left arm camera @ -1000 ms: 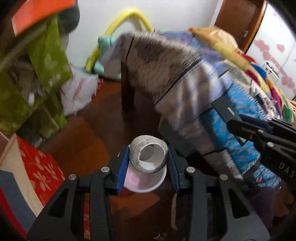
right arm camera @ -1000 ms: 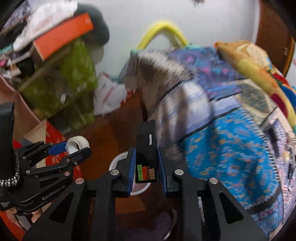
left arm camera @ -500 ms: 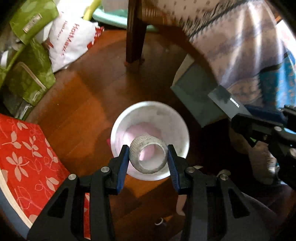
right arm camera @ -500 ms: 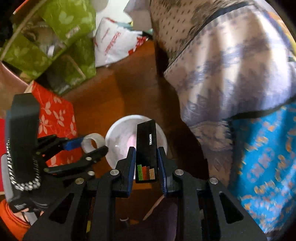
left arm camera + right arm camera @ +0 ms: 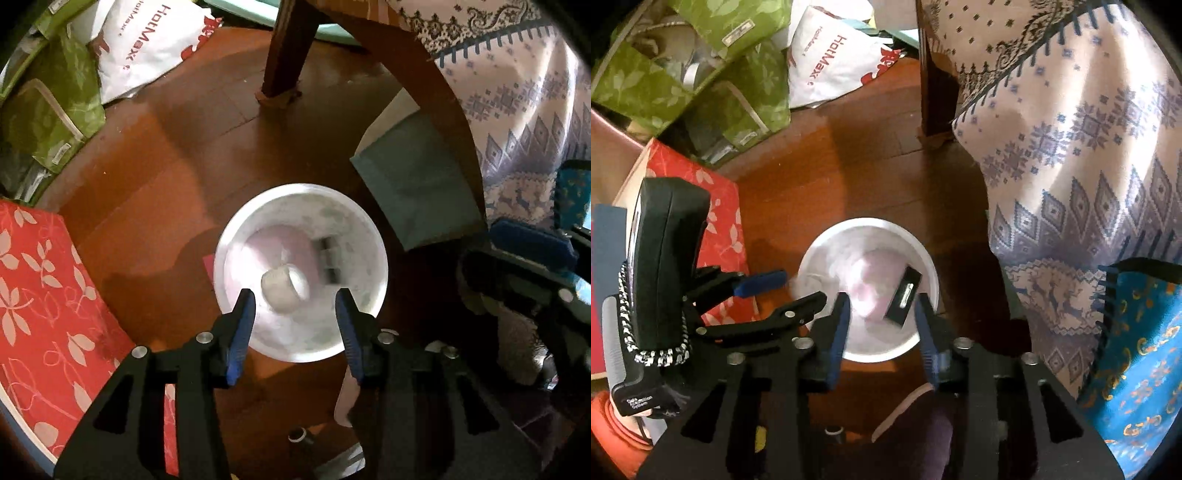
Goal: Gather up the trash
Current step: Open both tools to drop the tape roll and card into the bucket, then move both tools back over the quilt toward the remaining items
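A white round bin [image 5: 373,254] stands on the brown wooden floor, right under both grippers. My left gripper [image 5: 295,306] points down over it with its jaws opening; a grey tape roll [image 5: 284,288] is falling free inside the bin, clear of the pads. My right gripper [image 5: 881,314] also hangs over the bin [image 5: 812,258], its jaws opening. The black flat box [image 5: 903,295] drops blurred between them without touching the pads. The same box [image 5: 328,262] shows as a dark smear in the left wrist view.
A wooden bed leg [image 5: 284,55] and a hanging patterned blanket [image 5: 1071,147] lie beyond and right of the bin. Green bags [image 5: 683,66], a white plastic bag [image 5: 831,59] and a red floral box [image 5: 44,295] crowd the left. A grey-green flat box [image 5: 417,184] leans beside the bin.
Both grippers sank toward the bin and tilted down. The left let go of the tape roll and the right let go of the black box; both things now fall into the bin.
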